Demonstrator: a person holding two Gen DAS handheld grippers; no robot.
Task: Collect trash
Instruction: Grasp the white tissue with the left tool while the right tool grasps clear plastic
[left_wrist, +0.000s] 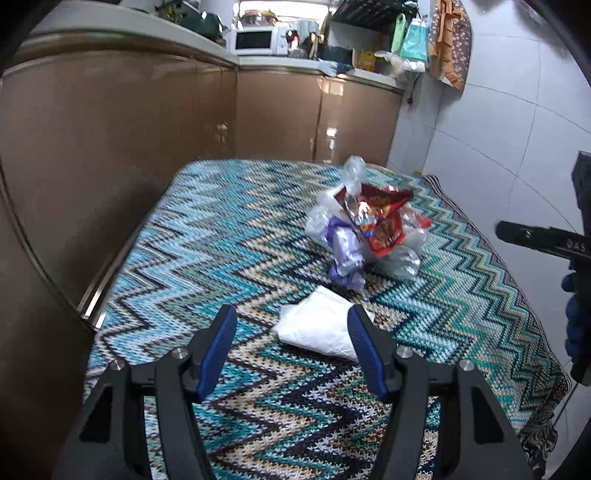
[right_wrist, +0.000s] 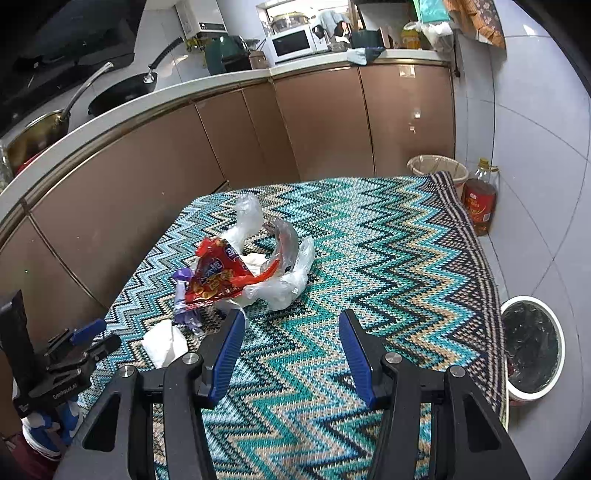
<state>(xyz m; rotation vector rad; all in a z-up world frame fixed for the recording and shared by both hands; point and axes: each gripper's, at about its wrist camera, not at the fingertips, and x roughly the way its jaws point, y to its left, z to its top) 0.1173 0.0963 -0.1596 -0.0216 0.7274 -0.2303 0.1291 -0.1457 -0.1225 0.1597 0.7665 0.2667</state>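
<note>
On the table (right_wrist: 388, 240) we see a snack wrapper (right_wrist: 218, 277) lying on crumpled plastic bags (right_wrist: 291, 273), with a tissue (right_wrist: 164, 343) nearer and to their left. Cabinets (right_wrist: 314, 122) stand behind and left of the table. At the far right corner stand a basket (right_wrist: 437, 168) and an oil bottle (right_wrist: 480, 199); a lined bin (right_wrist: 532, 347) stands nearer, right of the table.

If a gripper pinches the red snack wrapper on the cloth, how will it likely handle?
The red wrapper looks crumpled and torn open, so probably floppy and very light. Its glossy film may slip between the pads. It lies tangled with the clear plastic, which might drag along. Both hand-held grippers, left and right, are open.
</note>
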